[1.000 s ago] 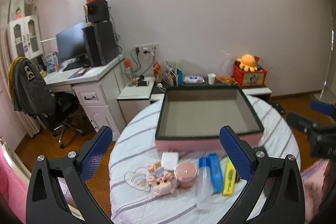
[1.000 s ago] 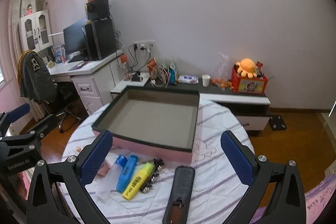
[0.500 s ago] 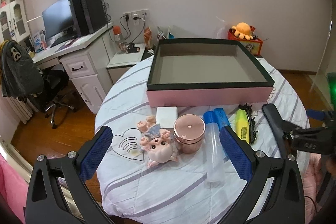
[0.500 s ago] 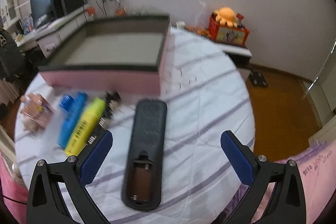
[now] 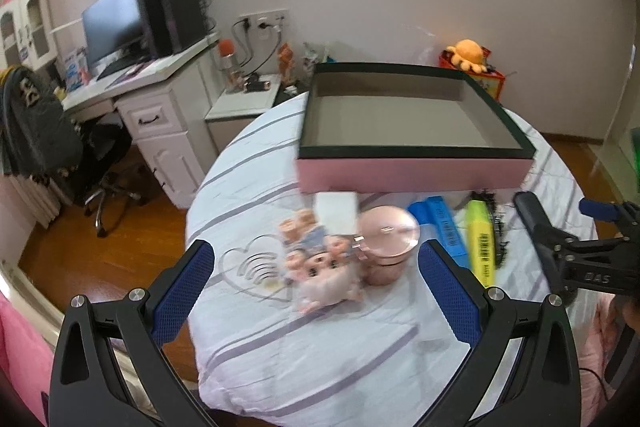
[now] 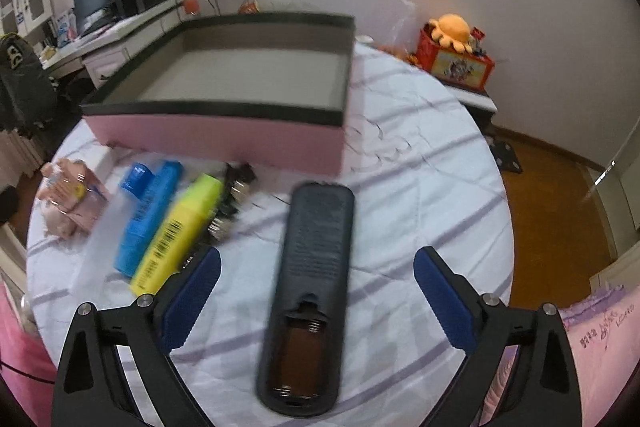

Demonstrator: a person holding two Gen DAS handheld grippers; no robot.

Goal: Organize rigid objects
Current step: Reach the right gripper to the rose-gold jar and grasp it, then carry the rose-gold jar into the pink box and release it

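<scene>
Remote control (image 6: 316, 267): black, lying face down with its battery bay uncovered, resting on the striped tablecloth (image 6: 420, 195) in front of the pink box (image 6: 224, 143). It is sitting between the jaws of the right gripper (image 6: 316, 291), which are closing in from wide; the pads are not yet pressing on it.

Pink box, dark-rimmed: standing empty at the far side of the table; nothing is lying inside.

Row beside the remote, all waiting outside the box: hair clip (image 6: 234, 195), yellow highlighter (image 6: 176, 227), blue highlighter (image 6: 150, 217), clear bottle with blue cap (image 6: 138, 179).

Left group: rose-gold jar (image 5: 386, 247), white block (image 5: 335, 213), pig figurine (image 5: 320, 267). The left gripper (image 5: 316, 291) is hovering released over these, grasping nothing.

Progress, judged: sorting is only beginning; every item is remaining to be boxed.
</scene>
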